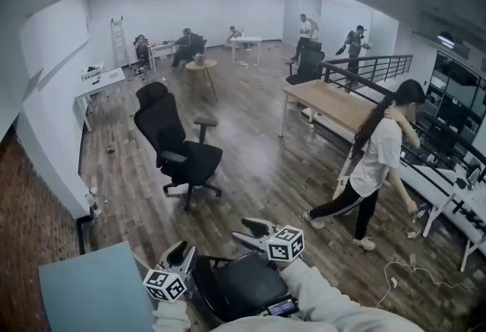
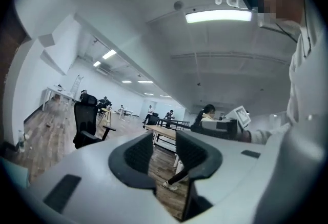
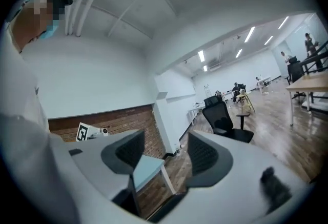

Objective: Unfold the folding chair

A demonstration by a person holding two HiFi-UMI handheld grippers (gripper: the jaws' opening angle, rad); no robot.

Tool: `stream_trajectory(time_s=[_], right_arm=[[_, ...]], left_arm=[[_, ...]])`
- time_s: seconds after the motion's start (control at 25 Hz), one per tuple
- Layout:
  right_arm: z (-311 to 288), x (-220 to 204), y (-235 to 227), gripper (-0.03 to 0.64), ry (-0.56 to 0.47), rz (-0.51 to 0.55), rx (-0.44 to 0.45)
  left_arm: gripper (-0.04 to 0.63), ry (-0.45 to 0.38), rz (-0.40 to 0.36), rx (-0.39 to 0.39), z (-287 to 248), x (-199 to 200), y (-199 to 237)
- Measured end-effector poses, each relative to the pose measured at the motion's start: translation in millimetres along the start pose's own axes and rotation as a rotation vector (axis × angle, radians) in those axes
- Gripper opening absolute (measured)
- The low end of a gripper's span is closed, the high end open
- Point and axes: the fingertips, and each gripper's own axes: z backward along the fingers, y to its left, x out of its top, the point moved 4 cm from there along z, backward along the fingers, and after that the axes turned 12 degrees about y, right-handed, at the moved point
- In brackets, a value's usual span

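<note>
Hiding: sleeves [image 1: 323,294] and the lower edge cut off the dark folding chair [image 1: 237,286] — shape unclear.
Chair: beneath both grippers, outside their jaws.
Left gripper [image 1: 178,252]: released, empty.
Right gripper [image 1: 251,232]: released, empty.

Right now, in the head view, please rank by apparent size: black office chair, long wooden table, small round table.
1. black office chair
2. long wooden table
3. small round table
The chair is nearer the camera, so first place is unsure.
</note>
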Motion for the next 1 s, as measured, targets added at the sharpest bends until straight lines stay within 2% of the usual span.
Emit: stream_trajectory(time_s=[0.04,0.12,0.28,0.4,0.52,0.68,1.0], right_arm=[[-2.6,9.7,16.3,0.216,-0.023,0.015,-0.010],[-5.8,24.2,48.2,0.021,-0.056,0.058,-0.032],[-11.4,31.8,96.2,0.008,-0.063,0.116,-0.115],[-22.8,26.3,116.0,0.008,-0.052,0.131,-0.158],[-34.5,15.6,122.4,0.006,-0.031,0.112,-0.183],[-42.4,11.9,125.4,0.006,-0.027,0.090,-0.192],[-42.3,18.9,139.2,0.006,-0.029,0.130,-0.211]], left_arm=[[0.111,0.002,-0.029,-0.001,4.7,7.4,-0.9],[0.017,0.002,-0.085,0.014,14.7,17.5,-4.0],[0.006,-0.020,-0.185,0.065,36.9,24.9,-14.9],[0.006,-0.049,-0.182,0.059,52.5,29.0,-15.2],[0.006,-0.038,-0.190,0.063,64.3,27.0,-6.8],[0.006,-0.020,-0.183,0.053,74.2,21.2,4.9],[0.006,-0.041,-0.192,0.050,86.3,32.0,7.3]])
